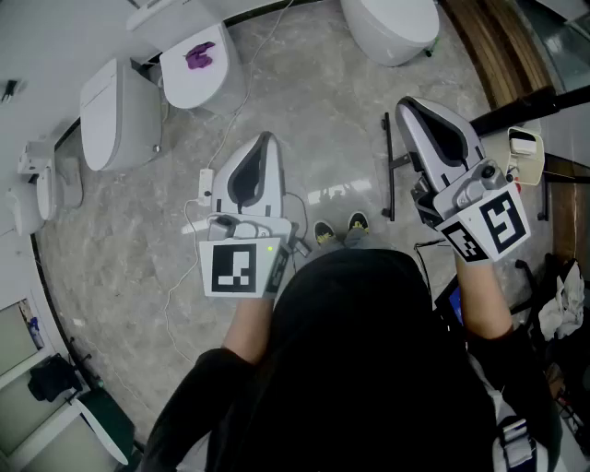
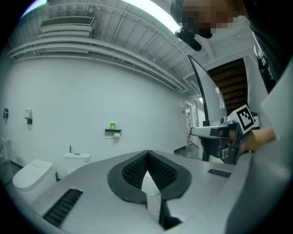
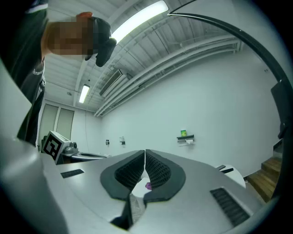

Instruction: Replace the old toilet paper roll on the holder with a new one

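**Both tools shut and empty, paper holder far off on the wall**

I stand on a grey marbled floor [image 1: 313,138], facing a plain white wall [image 2: 91,87]. Three white toilets stand ahead of me. The left toilet [image 1: 120,115] is the nearest. The middle toilet [image 1: 198,74] stands just beside it, closer to the wall. The far toilet [image 1: 392,28] sits off to the right, at the top edge of the head view. What look like wooden steps [image 1: 489,46] run along the right side.

I hold my left tool [image 1: 265,138] out in front of me, about level. Its jaws are together, the ridged pads meet at the tips, and nothing sits between them. My right tool [image 1: 406,103] is held out beside it, well apart from it. Its jaws are pressed together too, and it carries nothing. My shoes [image 1: 324,233] show on the floor between the two tools.

The holder [image 3: 185,137] is a small dark shelf fixed to the wall, well apart from both tools. A green thing [image 3: 183,133] stands on top of it. Something white [image 3: 188,142], seemingly the paper, hangs just under it, too small to make out further.

A small purple thing [image 1: 199,57] lies on the lid of the middle toilet.
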